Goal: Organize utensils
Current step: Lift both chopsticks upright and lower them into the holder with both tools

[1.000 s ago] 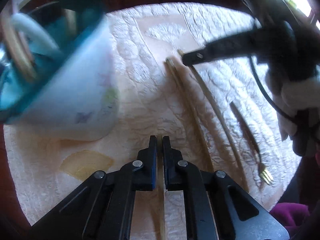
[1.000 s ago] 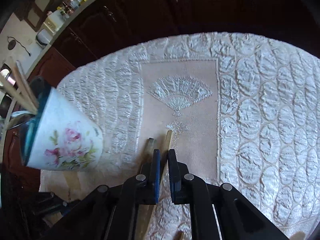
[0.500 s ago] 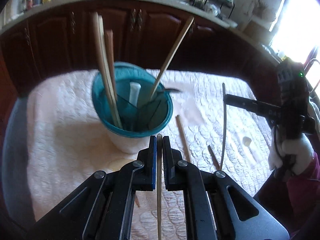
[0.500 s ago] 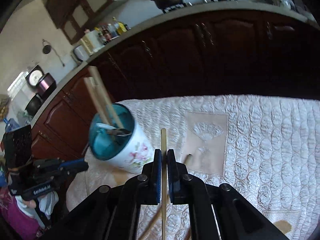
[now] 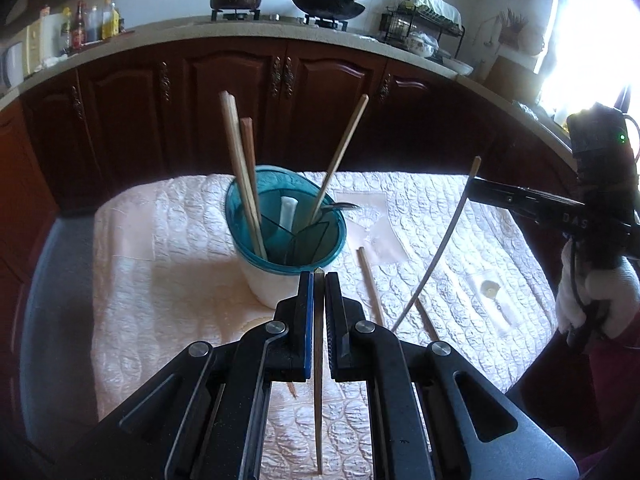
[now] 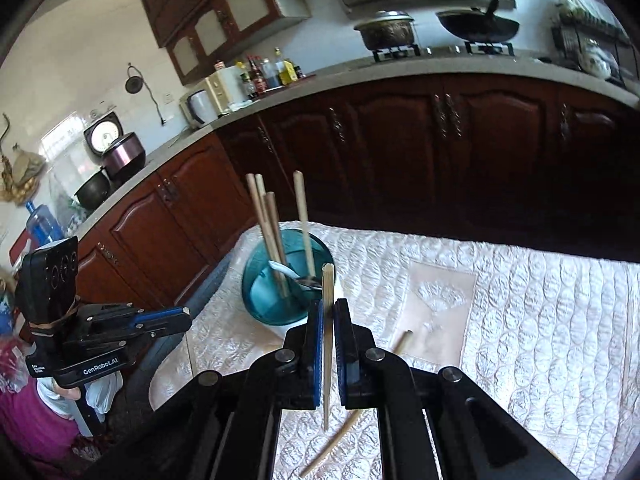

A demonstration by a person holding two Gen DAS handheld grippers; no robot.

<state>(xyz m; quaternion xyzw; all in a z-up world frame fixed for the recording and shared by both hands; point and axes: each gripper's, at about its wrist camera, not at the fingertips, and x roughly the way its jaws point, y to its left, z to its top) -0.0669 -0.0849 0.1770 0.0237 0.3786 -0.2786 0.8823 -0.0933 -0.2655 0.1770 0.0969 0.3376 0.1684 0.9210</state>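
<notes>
A white flowered holder with a teal rim (image 5: 286, 258) (image 6: 256, 304) stands on the quilted cloth with several chopsticks, a white spoon and a metal spoon upright in it. My left gripper (image 5: 319, 280) is shut on a wooden chopstick (image 5: 318, 420), held in the air just in front of the holder. My right gripper (image 6: 329, 306) is shut on another chopstick (image 6: 328, 280), right of the holder. Each wrist view shows the other gripper: the right gripper (image 5: 474, 190) with its chopstick (image 5: 436, 248) hanging down, and the left gripper (image 6: 186, 313).
Two loose chopsticks (image 5: 370, 284) (image 5: 426, 318) lie on the white cloth (image 5: 160, 280) right of the holder, and a small pale item (image 5: 489, 289) lies farther right. Dark cabinets (image 5: 240, 92) and a counter with a stove stand behind the table. A gloved hand (image 5: 592, 296) holds the right gripper.
Both grippers have risen off the cloth, each carrying a chopstick. Both views now look down on the holder from higher and farther back.
</notes>
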